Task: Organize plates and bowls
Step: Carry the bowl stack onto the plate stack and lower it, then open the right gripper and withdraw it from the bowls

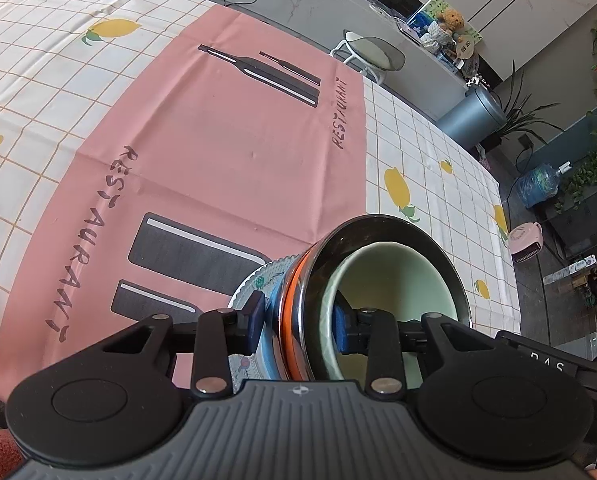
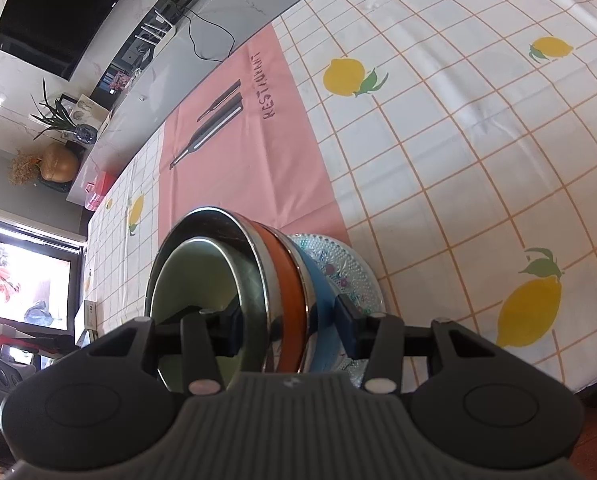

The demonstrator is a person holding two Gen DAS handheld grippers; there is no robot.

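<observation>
Two claws are set on opposite sides of one nested stack at the near edge of the table (image 1: 38, 92), which is covered by a lemon-print cloth and a pink placemat (image 1: 218, 152). The patterned glass plate (image 2: 350, 264) carries a blue bowl (image 2: 318, 292), an orange-banded steel bowl (image 1: 298, 300) and a pale green bowl (image 1: 378, 280). The left claw (image 1: 300, 320) is partly closed on the stack's walls, and so is the right claw (image 2: 294, 326). A joint lift seems in hand; level, matched raising is called for next.

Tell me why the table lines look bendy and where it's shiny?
Left wrist view: the fisheye lens curves the checked tablecloth; the steel bowl rim gleams. Right wrist view: the same curving, sunlight washes out the cloth at upper right, and the window is glaringly bright.
</observation>
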